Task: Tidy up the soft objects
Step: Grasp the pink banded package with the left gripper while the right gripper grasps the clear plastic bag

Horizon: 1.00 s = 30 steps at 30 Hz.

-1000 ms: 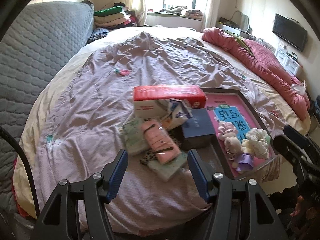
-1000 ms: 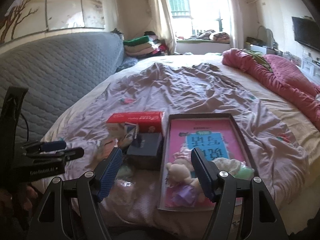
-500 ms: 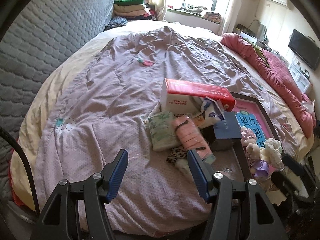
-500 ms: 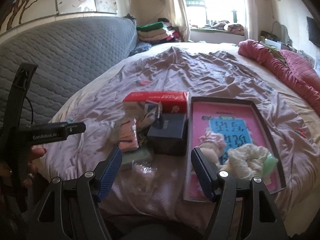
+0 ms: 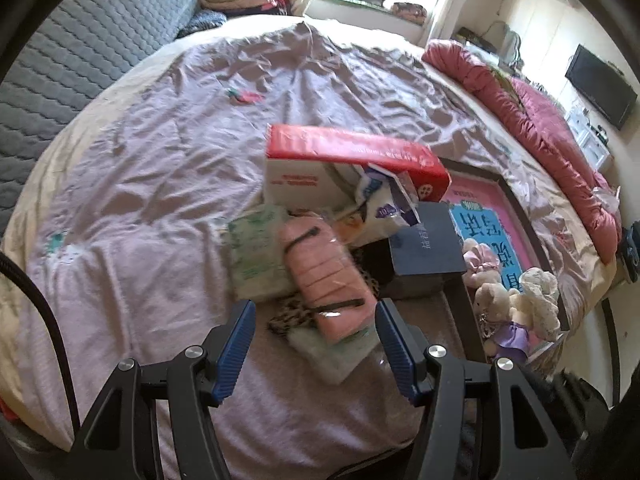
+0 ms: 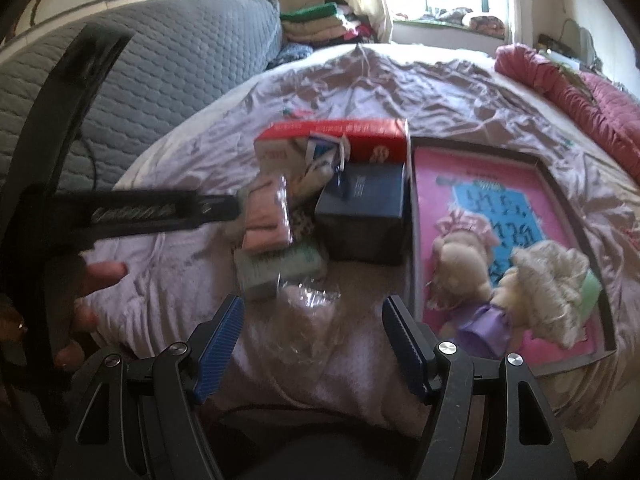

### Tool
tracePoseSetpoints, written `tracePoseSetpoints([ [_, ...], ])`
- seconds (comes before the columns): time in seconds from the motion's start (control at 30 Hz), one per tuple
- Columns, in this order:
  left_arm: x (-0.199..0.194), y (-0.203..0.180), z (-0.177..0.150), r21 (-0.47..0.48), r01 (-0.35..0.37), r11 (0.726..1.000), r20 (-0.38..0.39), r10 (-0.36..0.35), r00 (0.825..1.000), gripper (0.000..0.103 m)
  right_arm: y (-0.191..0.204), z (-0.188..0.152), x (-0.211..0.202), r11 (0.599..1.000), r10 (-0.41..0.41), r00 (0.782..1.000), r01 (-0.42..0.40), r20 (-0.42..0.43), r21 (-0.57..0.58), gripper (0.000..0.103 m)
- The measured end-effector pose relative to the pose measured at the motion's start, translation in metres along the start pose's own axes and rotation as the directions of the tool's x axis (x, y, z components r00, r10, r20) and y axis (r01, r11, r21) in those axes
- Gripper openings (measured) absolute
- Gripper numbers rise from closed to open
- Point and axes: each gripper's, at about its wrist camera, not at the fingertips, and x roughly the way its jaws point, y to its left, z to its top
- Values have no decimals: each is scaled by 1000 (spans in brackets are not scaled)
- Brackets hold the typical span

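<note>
A pile lies on the bed: a wrapped pink cloth pack [image 5: 326, 276] on top of a pale green pack [image 5: 258, 254], a leopard-print item [image 5: 290, 314] and a mint pack [image 5: 340, 354]. The pink pack [image 6: 266, 220] and mint pack [image 6: 276, 270] show in the right wrist view too. A pink tray [image 5: 496, 204] holds plush toys [image 5: 516, 292], also seen from the right [image 6: 516, 280]. My left gripper [image 5: 312, 340] is open, just before the pink pack. My right gripper [image 6: 312, 340] is open above a clear plastic wrapper [image 6: 308, 312].
A red and white box [image 5: 348, 164], a tissue pack [image 5: 386, 200] and a dark blue box [image 5: 426, 246] stand behind the pile. A grey quilted headboard [image 5: 80, 52] is on the left, a red quilt [image 5: 540, 128] on the right. The bed's front edge is close.
Both grippers have moved closer to the pile. The left gripper's jaws now frame the pink pack. Both stay open.
</note>
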Motion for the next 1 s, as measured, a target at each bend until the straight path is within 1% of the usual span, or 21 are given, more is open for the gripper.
tracePoseSetpoints([
  [0.23,29,-2,12,-24,-3,1000,-40,2,999,61,8,-3,18,1000,-1,999,1,-47,-13,73],
  [0.37,46,2,16,-70,14,997,-91,-20,996,61,8,-2,29,1000,-10,997,8,-73,-17,73],
  [0.53,54,8,19,-101,30,994,-100,-40,994,61,6,0,42,1000,-17,994,17,-107,-3,73],
  [0.7,60,17,20,-150,78,986,-119,-96,988,61,3,2,59,1000,-4,989,9,-151,28,73],
  [0.8,60,17,20,-145,82,986,-115,-100,988,61,2,3,66,999,3,986,4,-168,38,73],
  [0.87,61,17,20,-151,88,985,-118,-106,987,59,2,3,70,999,2,984,5,-178,37,73],
  [0.97,63,19,19,-162,95,982,-122,-115,986,54,3,2,73,999,-1,982,7,-187,34,73],
  [1.0,64,20,20,-162,92,982,-125,-113,986,49,4,2,74,999,1,983,6,-184,35,73],
])
